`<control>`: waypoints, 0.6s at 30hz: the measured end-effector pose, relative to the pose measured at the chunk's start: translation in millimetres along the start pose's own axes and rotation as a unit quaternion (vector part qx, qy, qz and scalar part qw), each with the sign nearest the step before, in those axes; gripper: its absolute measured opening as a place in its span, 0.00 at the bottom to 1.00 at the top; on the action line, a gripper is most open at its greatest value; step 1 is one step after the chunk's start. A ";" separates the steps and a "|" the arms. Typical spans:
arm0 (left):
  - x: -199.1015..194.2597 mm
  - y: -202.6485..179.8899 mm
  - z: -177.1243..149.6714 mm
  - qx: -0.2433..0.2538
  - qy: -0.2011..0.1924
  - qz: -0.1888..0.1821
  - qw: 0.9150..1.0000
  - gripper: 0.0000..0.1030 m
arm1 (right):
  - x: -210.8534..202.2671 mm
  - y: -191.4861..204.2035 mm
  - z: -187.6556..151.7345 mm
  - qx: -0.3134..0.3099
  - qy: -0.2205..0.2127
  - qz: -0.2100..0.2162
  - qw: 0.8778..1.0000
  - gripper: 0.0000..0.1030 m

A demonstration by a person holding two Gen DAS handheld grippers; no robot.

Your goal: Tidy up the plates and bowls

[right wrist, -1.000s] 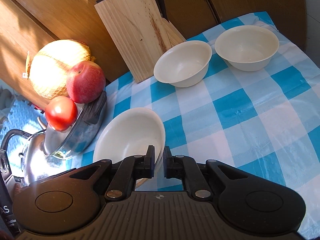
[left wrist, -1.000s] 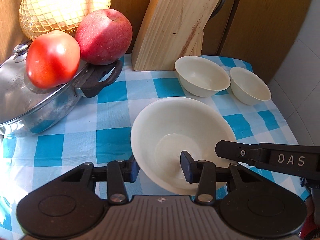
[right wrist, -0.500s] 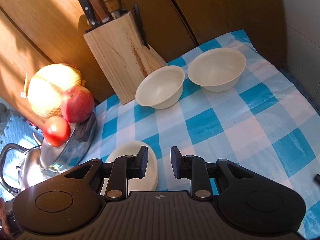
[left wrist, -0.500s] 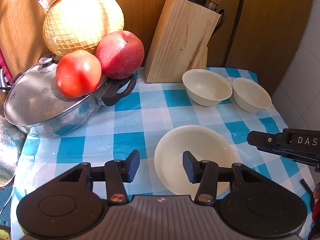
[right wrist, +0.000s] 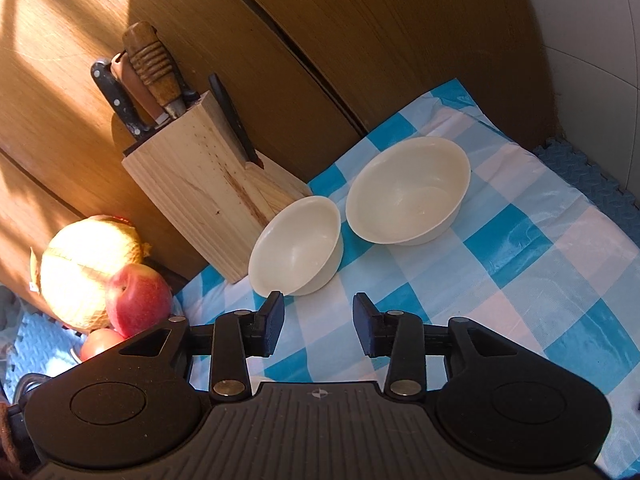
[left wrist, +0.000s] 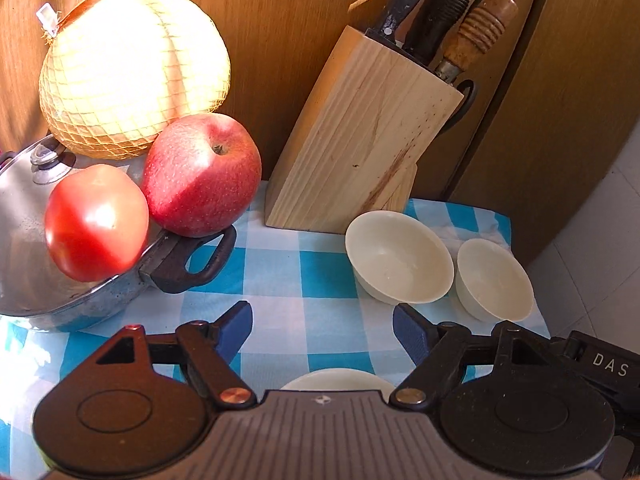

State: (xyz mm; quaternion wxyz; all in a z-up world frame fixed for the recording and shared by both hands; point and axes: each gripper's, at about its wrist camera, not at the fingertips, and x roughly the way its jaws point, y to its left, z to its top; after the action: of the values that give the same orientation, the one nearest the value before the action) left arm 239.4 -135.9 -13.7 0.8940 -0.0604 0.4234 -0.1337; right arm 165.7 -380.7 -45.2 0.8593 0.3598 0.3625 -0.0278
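A home kitchen is shown. Ahead of the jaws, a wooden knife block (left wrist: 360, 152) filled with knives is set against wood-panelled doors (right wrist: 360, 40), on a blue-and-white checked tablecloth (right wrist: 520, 264). To the left, a lidded steel pot (left wrist: 36, 256) is topped with an apple (left wrist: 200, 176) and a tomato (left wrist: 96, 220).

We see a tablecloth (right wrist: 520, 248) checked in bright blue, pale blue and white. On it stand two cream bowls (right wrist: 298, 246) (right wrist: 408, 192), plain and unpatterned, and a pale wooden knife block (left wrist: 360, 152) with a reddish streak in its grain. Its knives have black and brown handles (right wrist: 154, 62). The apple (left wrist: 202, 174) is red with faint yellow speckling, the tomato (left wrist: 96, 222) orange-red, the melon (left wrist: 132, 68) pale yellow under yellow netting. The pot lid (left wrist: 20, 216) is silver, its handle (left wrist: 196, 260) black.
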 end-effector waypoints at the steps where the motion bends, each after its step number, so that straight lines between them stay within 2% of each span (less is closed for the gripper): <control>1: 5.6 0.8 3.4 -0.003 0.004 0.002 1.000 0.69 | 5.2 -0.2 1.5 0.004 0.001 0.000 1.000 0.46; 12: 59.2 -9.2 22.8 -0.002 0.029 -0.006 1.000 0.70 | 56.3 -2.2 11.3 0.049 0.016 0.000 0.999 0.47; 18: 90.4 -9.2 30.0 -0.013 0.031 -0.023 0.999 0.70 | 79.1 -2.8 15.0 0.059 0.025 -0.002 0.998 0.47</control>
State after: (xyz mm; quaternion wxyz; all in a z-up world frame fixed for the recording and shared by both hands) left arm 315.6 -171.1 -59.6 0.8761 -0.0779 0.4514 -0.1507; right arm 232.1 -375.5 -90.6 0.8275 0.4094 0.3820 -0.0419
